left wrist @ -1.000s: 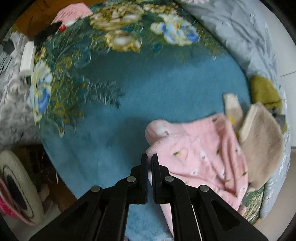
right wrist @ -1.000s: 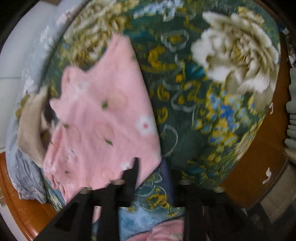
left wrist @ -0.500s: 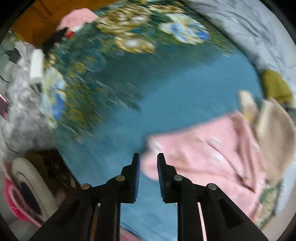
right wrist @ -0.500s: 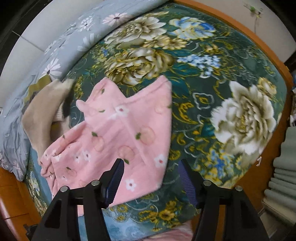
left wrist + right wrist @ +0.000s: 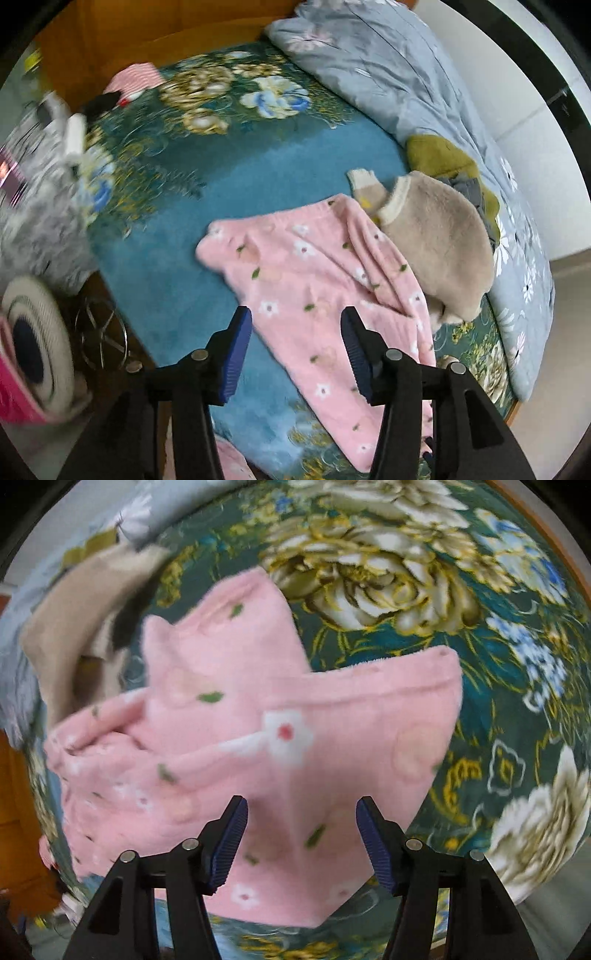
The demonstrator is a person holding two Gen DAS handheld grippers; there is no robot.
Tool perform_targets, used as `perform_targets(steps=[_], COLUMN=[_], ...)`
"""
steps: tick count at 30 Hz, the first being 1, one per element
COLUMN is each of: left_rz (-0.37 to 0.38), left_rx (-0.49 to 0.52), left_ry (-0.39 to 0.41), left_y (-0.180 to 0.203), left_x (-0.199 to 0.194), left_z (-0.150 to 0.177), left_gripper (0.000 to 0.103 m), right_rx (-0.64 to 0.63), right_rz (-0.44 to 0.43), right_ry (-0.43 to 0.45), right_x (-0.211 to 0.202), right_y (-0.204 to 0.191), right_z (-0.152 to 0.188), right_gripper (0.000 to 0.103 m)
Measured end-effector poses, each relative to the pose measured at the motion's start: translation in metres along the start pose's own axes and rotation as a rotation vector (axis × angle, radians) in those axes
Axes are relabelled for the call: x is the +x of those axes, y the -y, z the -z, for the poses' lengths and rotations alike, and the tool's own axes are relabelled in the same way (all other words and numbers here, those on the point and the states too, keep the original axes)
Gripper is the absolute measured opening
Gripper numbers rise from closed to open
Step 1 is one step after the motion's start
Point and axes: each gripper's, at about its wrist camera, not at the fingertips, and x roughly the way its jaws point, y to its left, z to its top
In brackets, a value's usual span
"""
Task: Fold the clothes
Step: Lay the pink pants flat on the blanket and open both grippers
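Teal floral bedding (image 5: pixel 229 177) covered the bed, and everything lay on it. Nearest the left wrist camera, the left claw (image 5: pixel 295 345) hung above the pink trousers (image 5: pixel 314 280), its blue-padded jaws parted and opening wider, with nothing pinched between them; the fabric seen through the gap lay flat on the bedding below. The trousers, pink fleece with small white flowers and green leaves, stretched from their waistband at mid-bed down towards the near edge of the bed, one leg folded over along their right side. Touching the trousers on that side lay a beige fleece garment (image 5: pixel 439 243) with a cream cuff. Beyond the beige garment sat an olive-green piece of clothing (image 5: pixel 439 157), and behind that a grey flowered quilt (image 5: pixel 388 66) was bunched against the wall. Farther from the trousers, at the far left corner of the bed, a striped pink item (image 5: pixel 135 75) lay near the wooden headboard (image 5: pixel 103 40).

From the right wrist camera, the right claw (image 5: pixel 301 838) stood spread over the same trousers (image 5: pixel 258 738), its pads clear of the cloth and gripping nothing. The picture was blurred; the trousers' waistband end showed as two pink flaps over the bedding's large cream flowers (image 5: pixel 373 576).
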Motion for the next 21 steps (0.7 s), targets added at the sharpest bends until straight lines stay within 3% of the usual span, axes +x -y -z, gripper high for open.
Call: perform_targets(steps=[2, 7, 9, 11, 14, 21], left_rz=[-0.019, -0.054, -0.068, -0.06, -0.039, 0.002], left_rx=[-0.022, -0.027, -0.024, -0.028, -0.015, 0.097], left_ry=[0.007, 0.01, 0.004, -0.004, -0.021, -0.065], left_y=[0.001, 0.007, 0.01, 0.015, 0.029, 0.079], left_x=[-0.012, -0.027, -0.026, -0.024, -0.017, 0.004], left_z=[0.018, 0.056, 0.066, 0.071, 0.077, 0.085], left_gripper=[0.051, 0.051, 0.051, 0.051, 0.051, 0.051], right_rx=[-0.02, -0.076, -0.083, -0.087, -0.096, 0.211], right_rz=[-0.018, -0.039, -0.051, -0.082, -0.05, -0.057], right_ry=[-0.026, -0.072, -0.07, -0.06, -0.019, 0.064], right_x=[0.009, 0.022, 0.017, 0.007, -0.011, -0.046], right_y=[0.001, 0.0, 0.004, 0.017, 0.052, 0.206], right_z=[-0.006, -0.016, -0.015, -0.01, 0.003, 0.055], right_gripper=[0.062, 0.02, 0.009, 0.005, 0.004, 0.003])
